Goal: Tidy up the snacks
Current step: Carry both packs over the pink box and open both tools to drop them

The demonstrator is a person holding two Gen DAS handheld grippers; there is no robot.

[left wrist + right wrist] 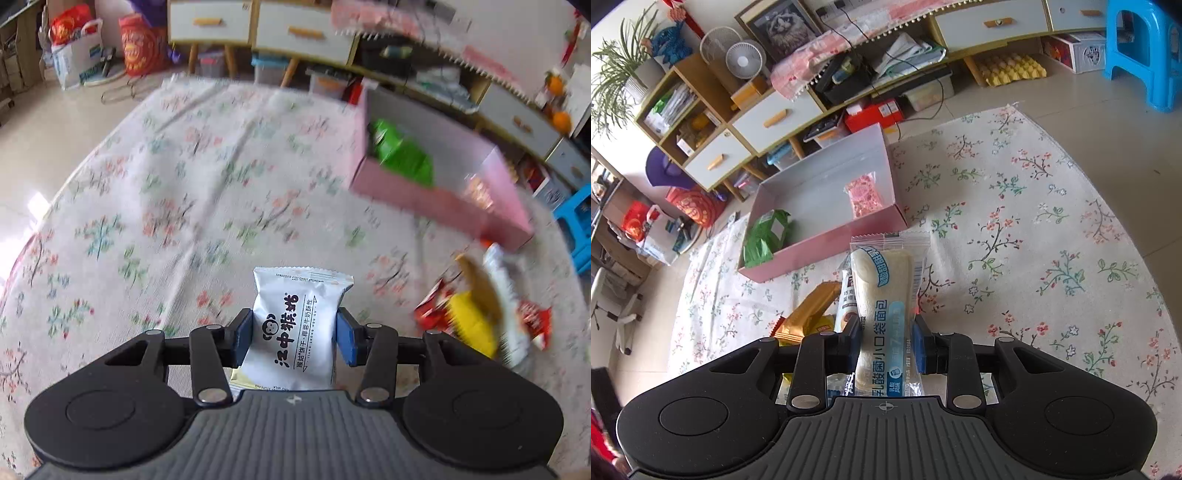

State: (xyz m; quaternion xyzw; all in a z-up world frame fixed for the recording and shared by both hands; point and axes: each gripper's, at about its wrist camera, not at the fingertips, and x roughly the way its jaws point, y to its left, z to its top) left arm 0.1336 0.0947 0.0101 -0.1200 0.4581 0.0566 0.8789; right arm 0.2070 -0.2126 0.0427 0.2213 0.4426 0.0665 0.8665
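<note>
— Nearest of all, what did each claw have?

— Both were clamped on something. The left gripper [294, 334] pinched a white biscuit packet [297, 328] by its sides, and the right gripper [886, 345] squeezed a clear-wrapped bread roll [882, 317] across its middle, most of it sticking out ahead.

— And just beyond them?

— A loose heap of snacks [812, 314] lay on the flowered cloth [1015, 229], just left of the bread. Farther on stood the pink box [827, 254], open on top, holding a green bag [764, 236] at one end and a pink packet [864, 197] at the other.

— What might have gone wrong?

— Probably the bread: a soft roll held narrowly could sag or slip free. Both claws heading for one box might also have bumped, and a low packet could have caught the near wall.

— Any room?

— Plenty. The box's middle was bare, and the cloth right of it was open up to its edge, with the blue stool [1145, 55] well beyond.
</note>
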